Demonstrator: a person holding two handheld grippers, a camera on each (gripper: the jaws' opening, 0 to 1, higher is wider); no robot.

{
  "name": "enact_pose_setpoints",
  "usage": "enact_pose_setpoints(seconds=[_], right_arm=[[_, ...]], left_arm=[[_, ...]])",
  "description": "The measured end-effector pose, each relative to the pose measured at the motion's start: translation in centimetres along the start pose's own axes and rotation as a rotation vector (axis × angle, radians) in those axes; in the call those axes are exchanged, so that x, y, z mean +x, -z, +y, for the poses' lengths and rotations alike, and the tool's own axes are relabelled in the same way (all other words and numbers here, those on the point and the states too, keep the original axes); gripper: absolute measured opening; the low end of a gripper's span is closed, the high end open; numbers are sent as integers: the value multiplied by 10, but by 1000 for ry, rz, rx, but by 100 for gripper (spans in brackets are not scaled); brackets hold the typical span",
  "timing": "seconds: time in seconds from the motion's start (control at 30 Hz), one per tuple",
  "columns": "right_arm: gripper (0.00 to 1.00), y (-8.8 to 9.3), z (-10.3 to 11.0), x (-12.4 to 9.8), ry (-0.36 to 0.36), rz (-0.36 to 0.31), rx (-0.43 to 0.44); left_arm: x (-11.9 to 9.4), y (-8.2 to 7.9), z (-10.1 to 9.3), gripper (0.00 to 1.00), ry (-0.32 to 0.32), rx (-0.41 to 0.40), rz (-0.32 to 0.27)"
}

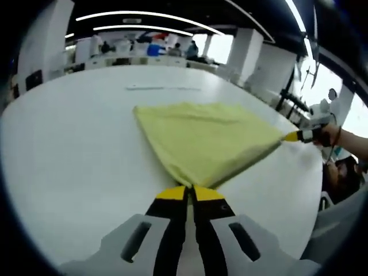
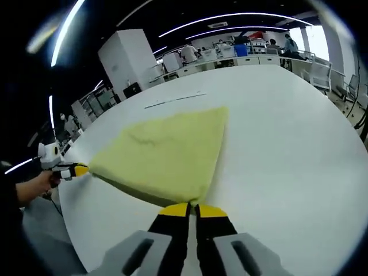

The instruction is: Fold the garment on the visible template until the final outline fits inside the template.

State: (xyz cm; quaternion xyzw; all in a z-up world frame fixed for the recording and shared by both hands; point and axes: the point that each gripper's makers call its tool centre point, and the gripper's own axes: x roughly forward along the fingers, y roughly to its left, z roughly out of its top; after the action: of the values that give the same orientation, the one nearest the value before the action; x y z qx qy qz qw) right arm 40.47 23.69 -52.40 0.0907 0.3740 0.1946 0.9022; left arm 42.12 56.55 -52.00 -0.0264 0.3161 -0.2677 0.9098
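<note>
The yellow garment is held taut above the white table, one corner pinched by each closed gripper (left, right), apparently for folding.

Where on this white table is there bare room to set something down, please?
The white table lies bare on the outer side of the yellow cloth garment, left of it in the left gripper view and right of it in the right gripper view, and beyond its far edge. It is crowded near the held corners, at the left gripper and right gripper.
</note>
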Motion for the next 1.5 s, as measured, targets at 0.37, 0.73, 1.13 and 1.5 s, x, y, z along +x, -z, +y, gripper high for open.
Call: enact_pose_setpoints(seconds=[0.37, 0.73, 1.13, 1.5], right_arm=[[0, -4, -7, -4, 8, 2, -40], [0, -4, -6, -6, -1, 36, -110], [0, 1, -6, -3, 11, 58, -119], [0, 2, -6, -4, -1, 64, -120]], left_arm=[[-13, -5, 11, 0, 31, 108, 31], [-15, -6, 3, 0, 106, 335, 81], [-7, 5, 8, 4, 78, 183, 62], [-13, 4, 12, 0, 80, 243, 73]])
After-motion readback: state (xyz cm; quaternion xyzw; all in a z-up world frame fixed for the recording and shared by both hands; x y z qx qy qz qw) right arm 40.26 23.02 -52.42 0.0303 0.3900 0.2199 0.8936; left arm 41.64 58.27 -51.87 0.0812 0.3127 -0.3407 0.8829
